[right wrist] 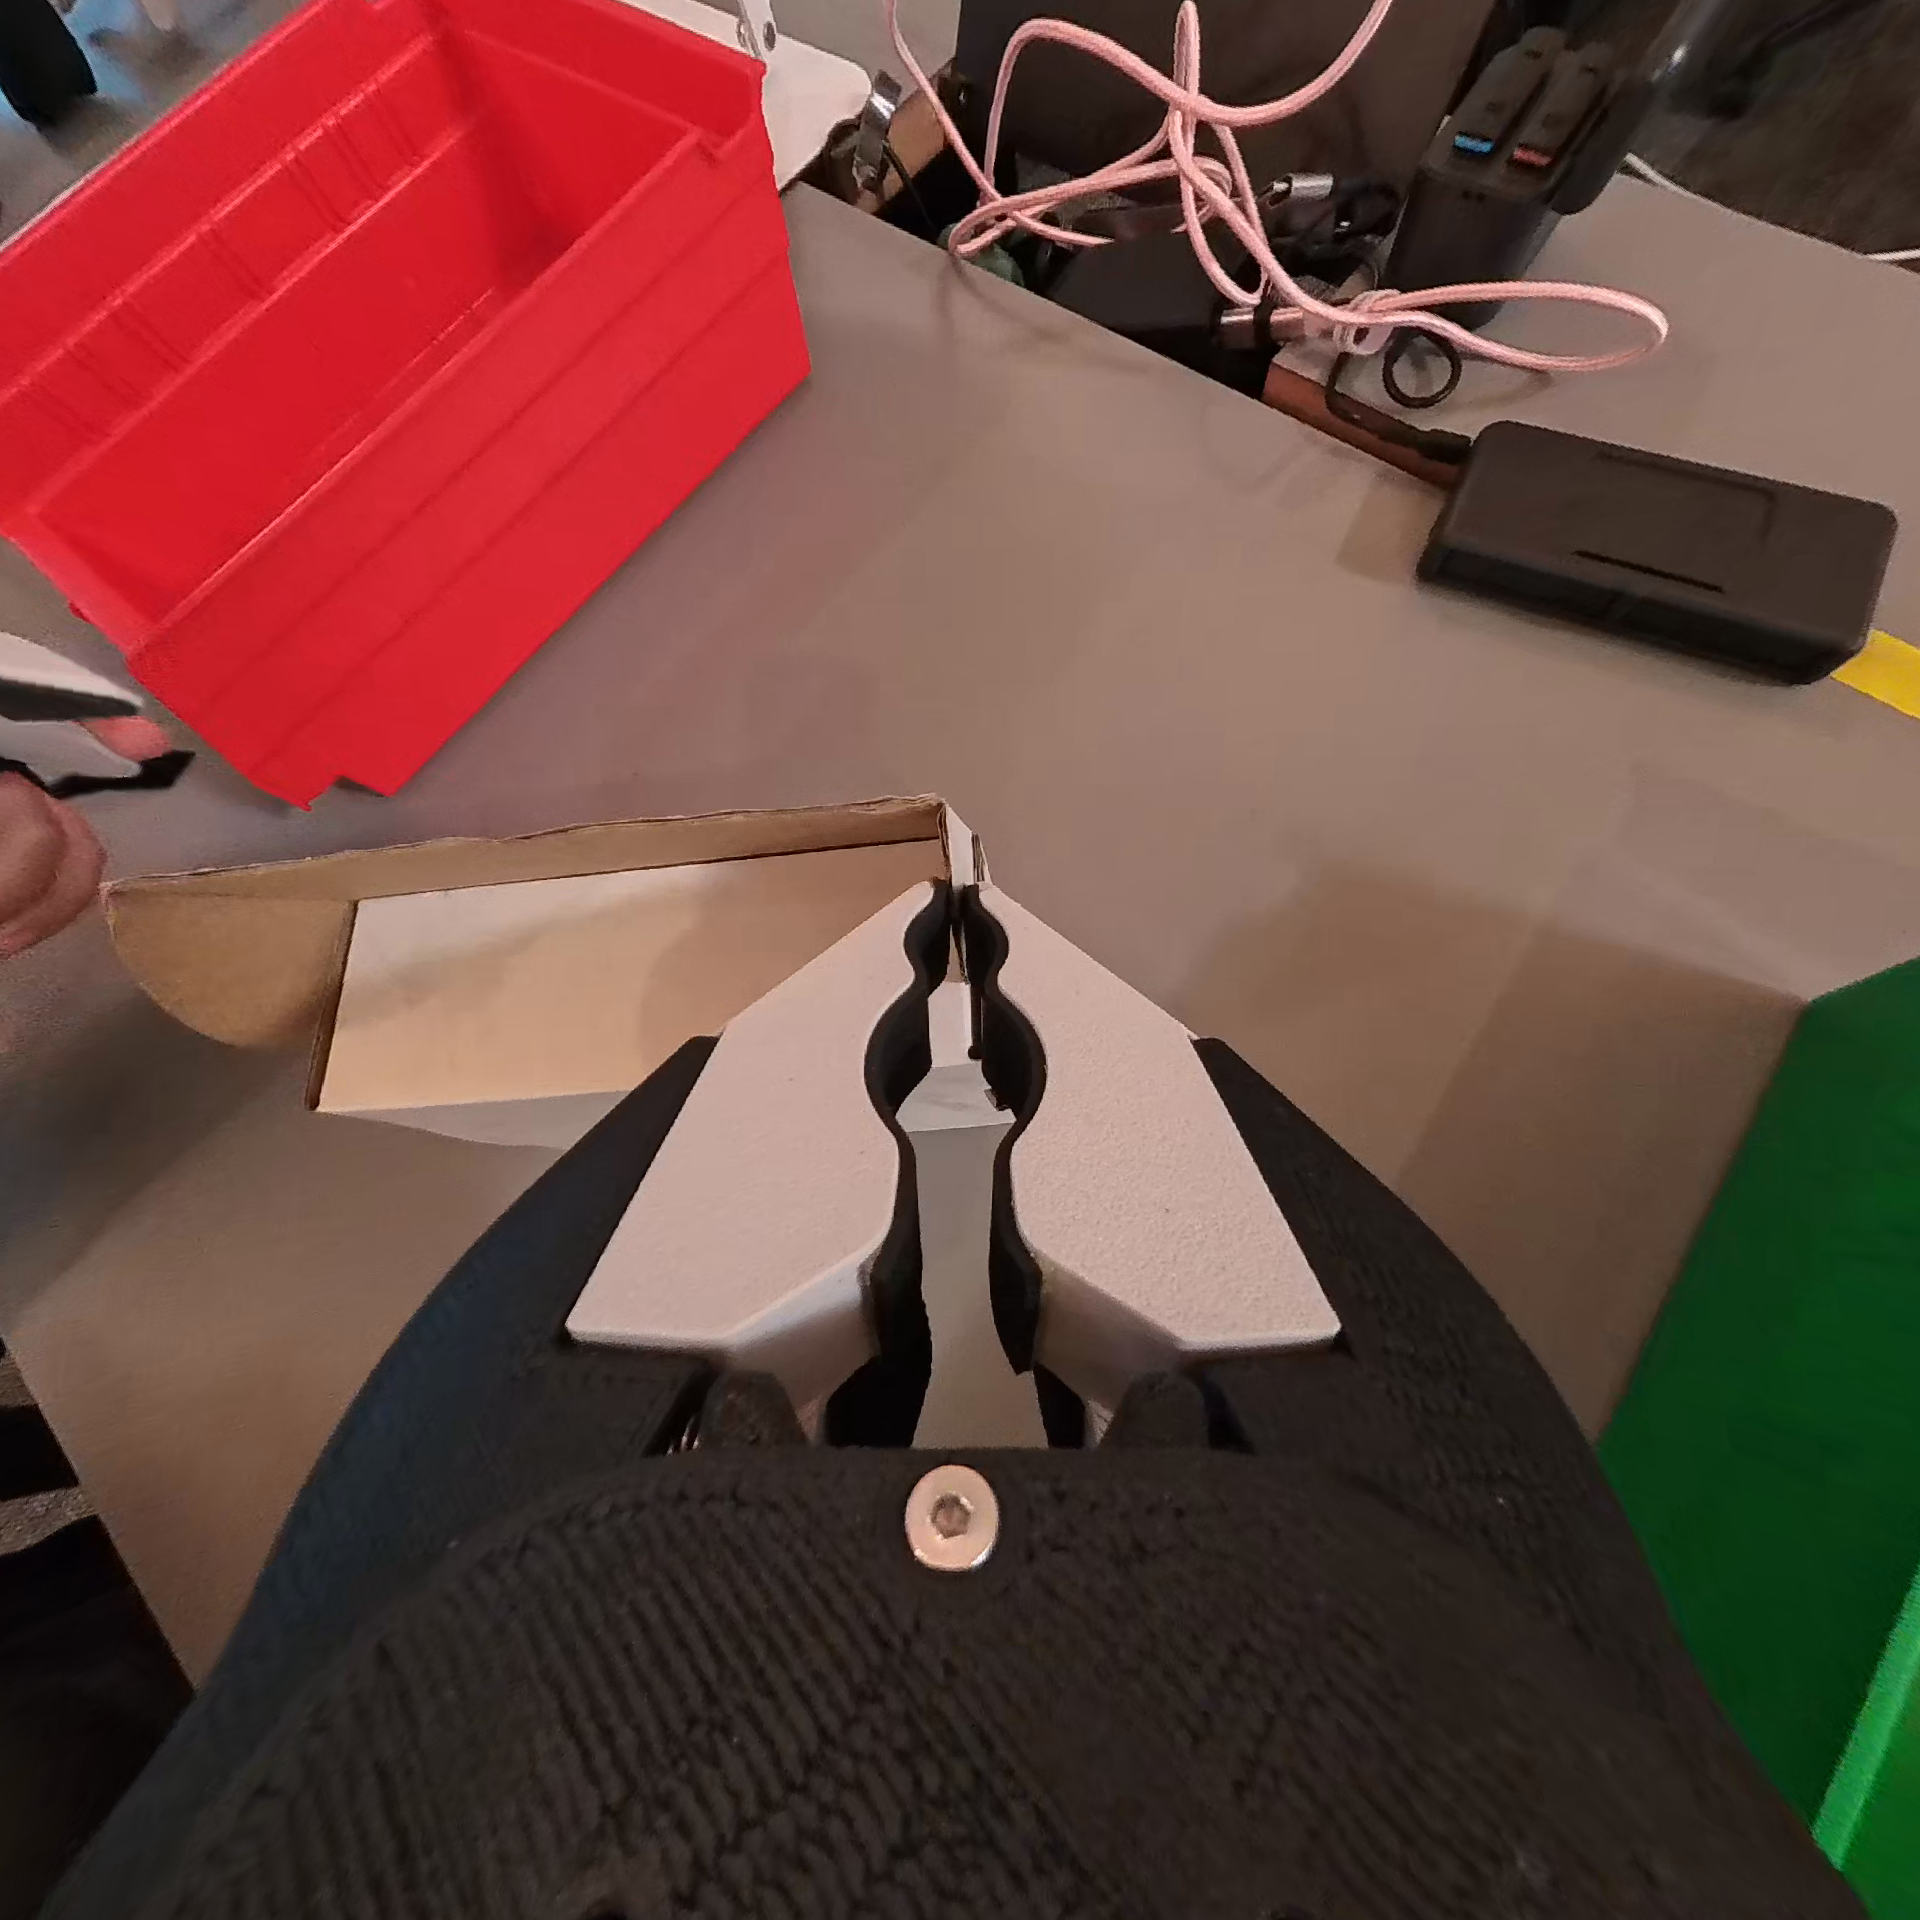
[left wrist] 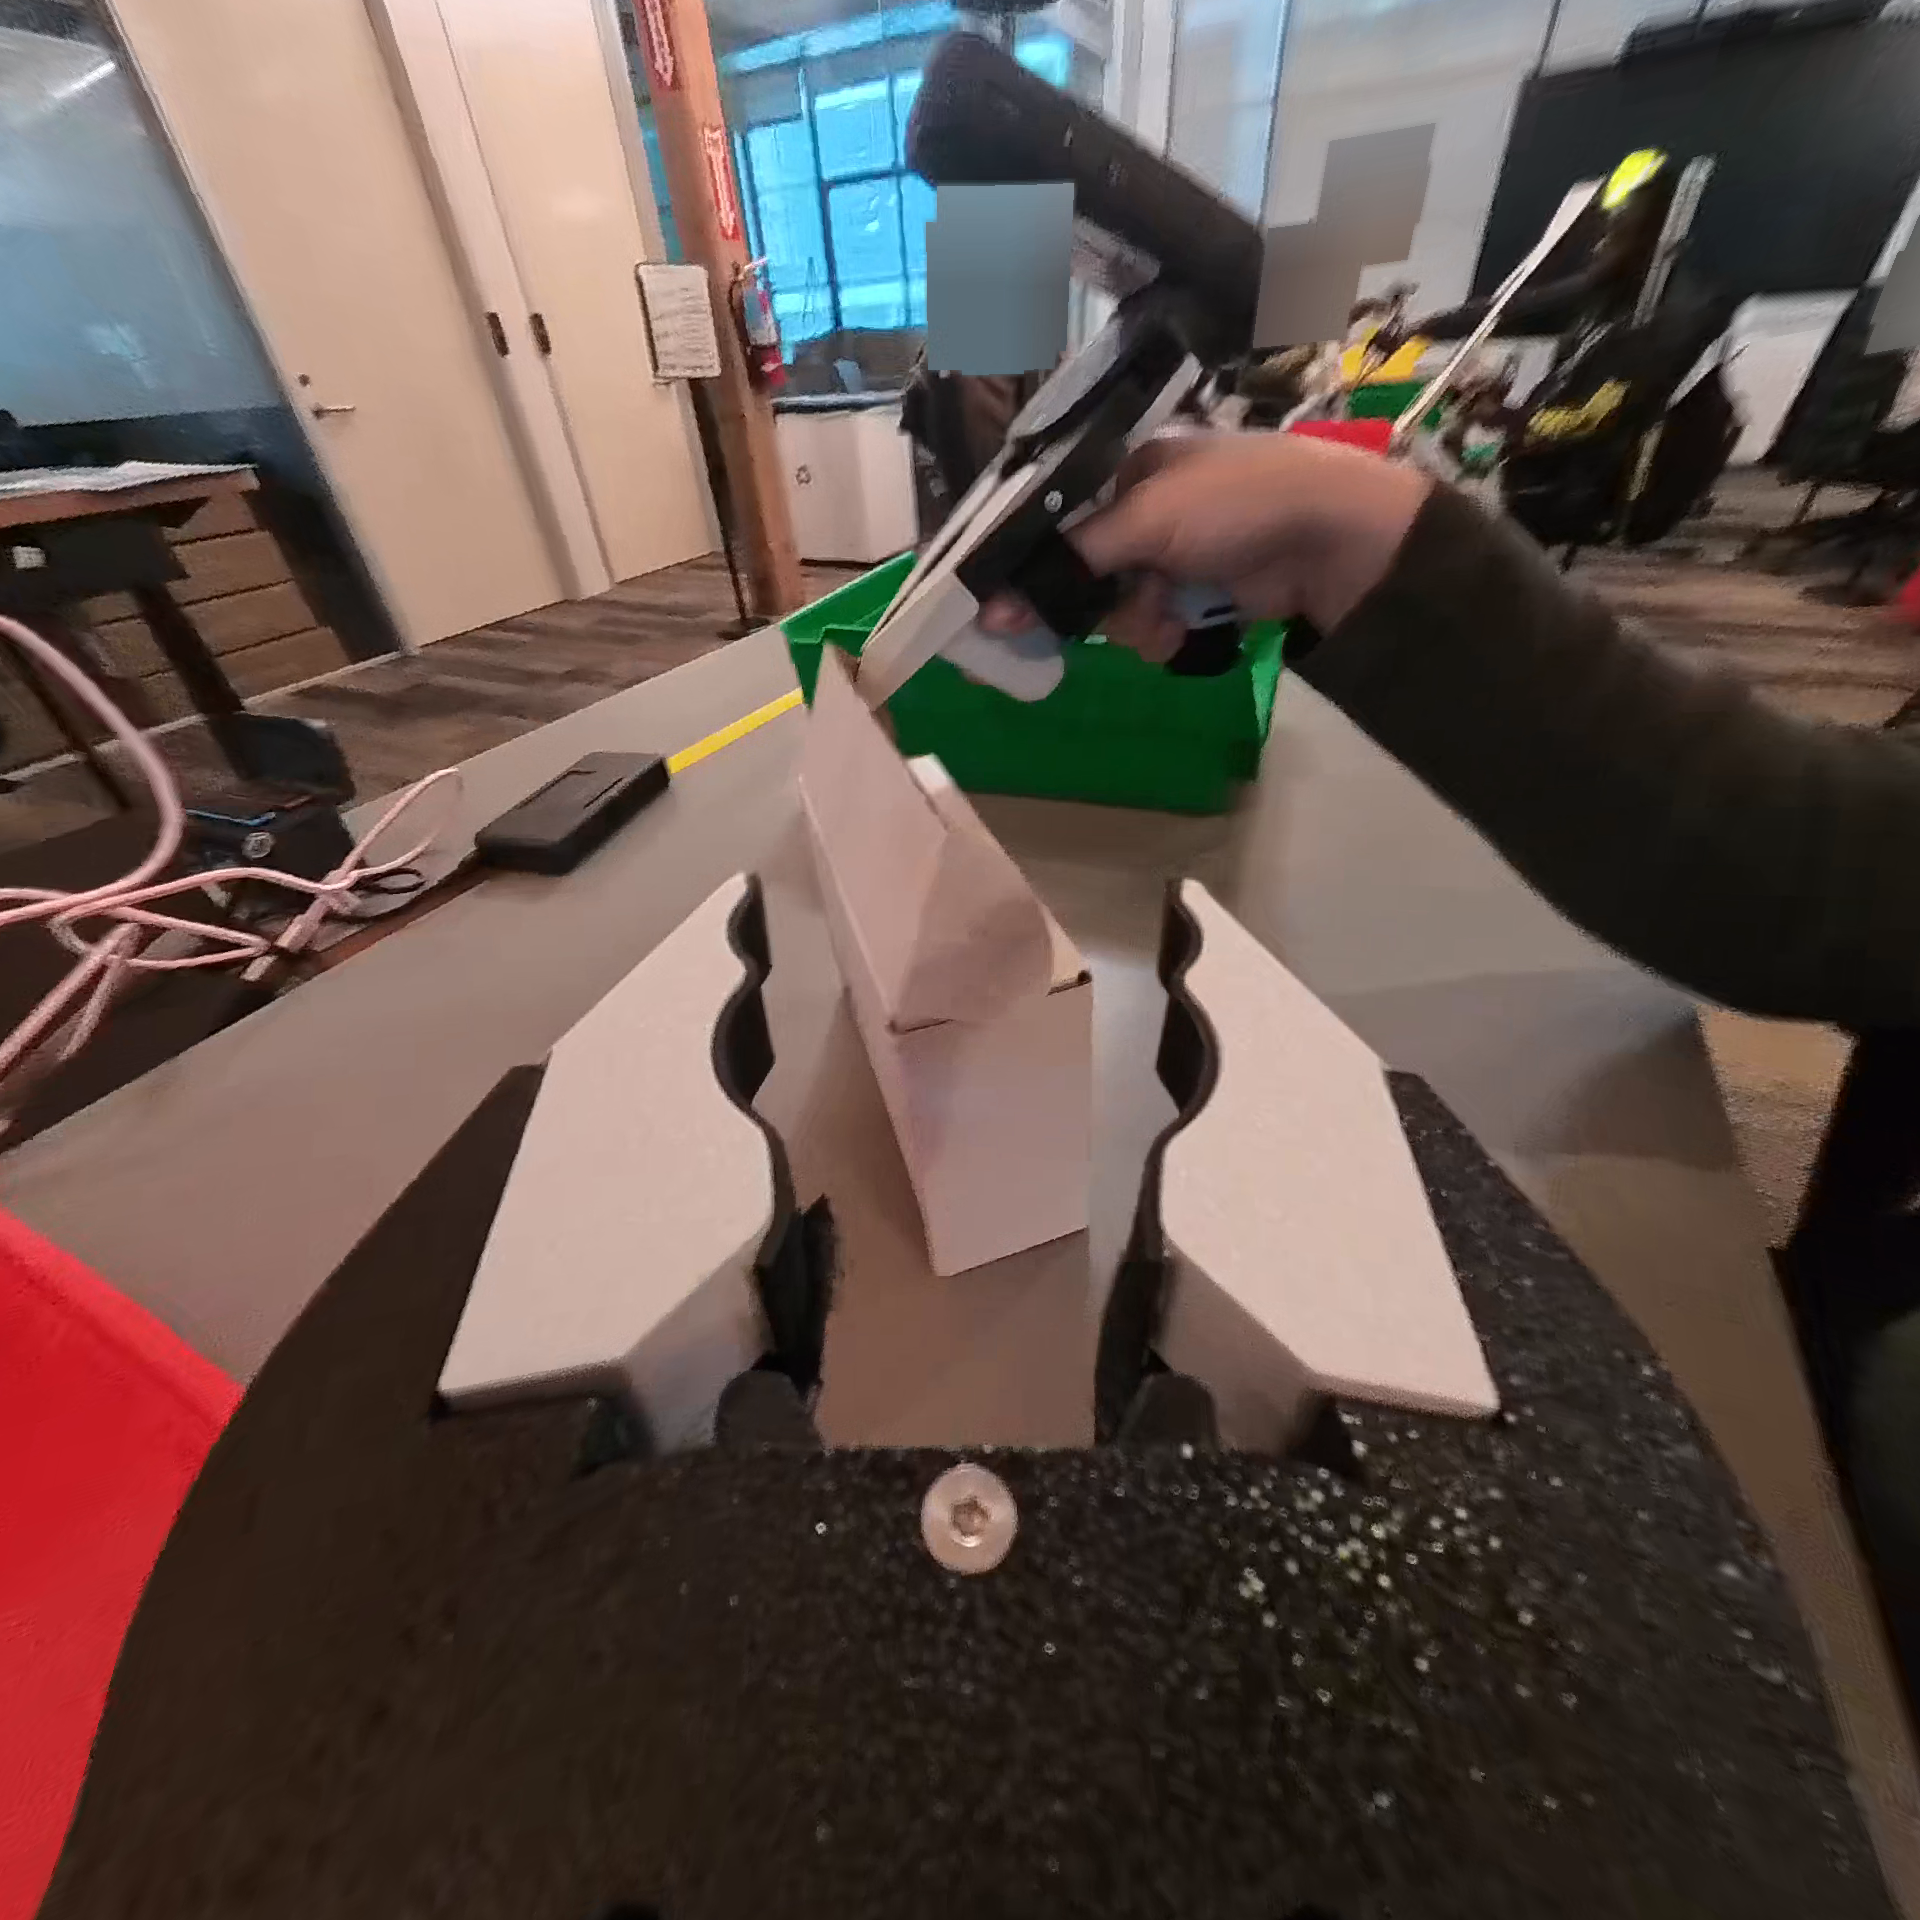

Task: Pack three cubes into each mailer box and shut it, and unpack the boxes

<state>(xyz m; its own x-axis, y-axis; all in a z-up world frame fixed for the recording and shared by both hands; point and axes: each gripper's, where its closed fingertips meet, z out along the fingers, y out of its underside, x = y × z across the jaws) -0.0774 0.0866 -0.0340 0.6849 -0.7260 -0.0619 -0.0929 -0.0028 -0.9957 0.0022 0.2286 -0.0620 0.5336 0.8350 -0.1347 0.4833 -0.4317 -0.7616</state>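
Note:
A white mailer box [left wrist: 987,1143] lies on the grey table [right wrist: 1143,675]. Its lid [left wrist: 894,831] is tilted up at the far end. My right gripper [right wrist: 951,894] is shut on the lid's edge at a corner; the left wrist view shows it [left wrist: 883,665] pinching the raised lid from above, held by a hand. The box's brown inner side [right wrist: 582,852] faces me there. My left gripper [left wrist: 964,894] is open, one finger to each side of the box's near end, with a gap on both sides. It also shows at the left edge of the right wrist view [right wrist: 62,717]. No cubes are visible.
A green bin [left wrist: 1091,727] stands just behind the box and shows on the right [right wrist: 1766,1351]. A red bin [right wrist: 582,520] stands at the far left and also shows [left wrist: 83,1455]. A black device [right wrist: 1662,551] and pink cables [right wrist: 1247,208] lie at the table's edge. About 15 centimeters separates my left fingertips from my right. The black device [right wrist: 1662,551] lies some 30 centimeters from my right tips, 40 centimeters from my left tips. It turns up in the left wrist view [left wrist: 591,790] as well.

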